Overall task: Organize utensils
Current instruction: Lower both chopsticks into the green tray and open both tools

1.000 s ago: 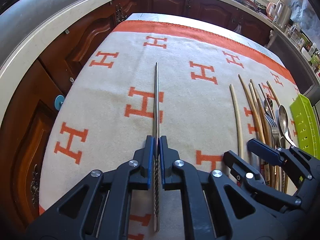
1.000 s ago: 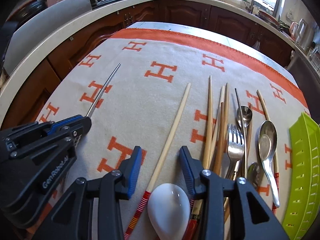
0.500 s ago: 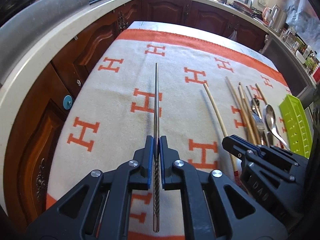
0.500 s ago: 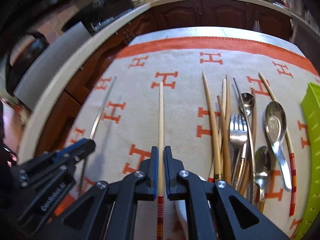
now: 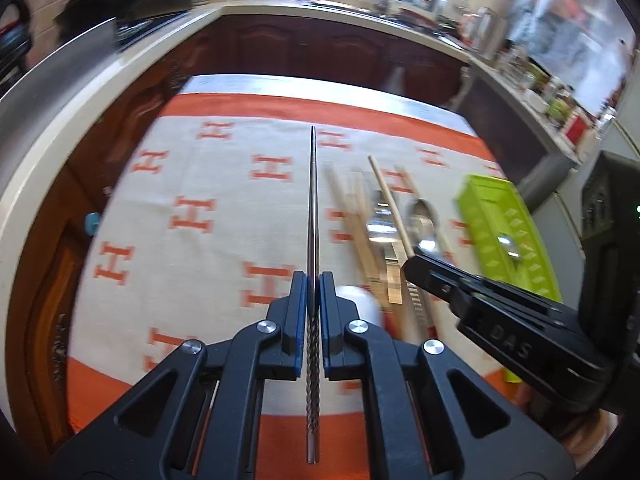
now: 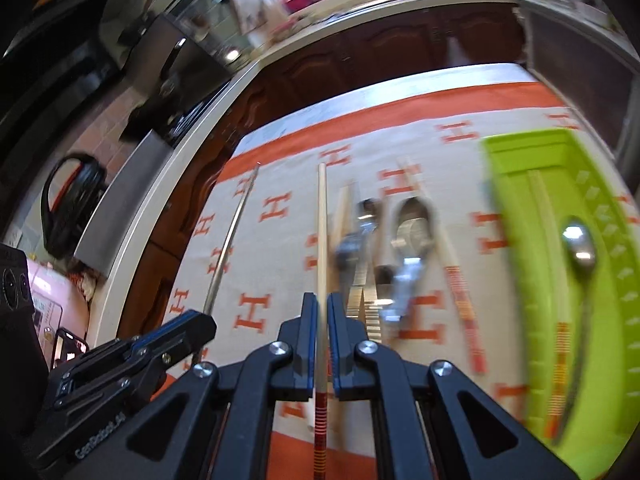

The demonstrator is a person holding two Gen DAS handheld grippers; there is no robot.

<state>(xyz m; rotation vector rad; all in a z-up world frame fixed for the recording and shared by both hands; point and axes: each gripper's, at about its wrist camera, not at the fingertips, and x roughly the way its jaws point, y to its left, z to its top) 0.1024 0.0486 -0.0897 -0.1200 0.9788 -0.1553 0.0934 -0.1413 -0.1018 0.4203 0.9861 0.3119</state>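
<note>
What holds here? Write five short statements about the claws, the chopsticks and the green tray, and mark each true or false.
1. The left claw grips a metal chopstick. True.
2. The right claw is open and empty. False: it is shut on a wooden chopstick.
3. The green tray holds nothing. False: a spoon and chopsticks lie in it.
4. Loose utensils lie on the cloth between the wooden chopstick and the tray. True.
5. The cloth is plain blue. False: it is cream with orange H marks and an orange border.
</note>
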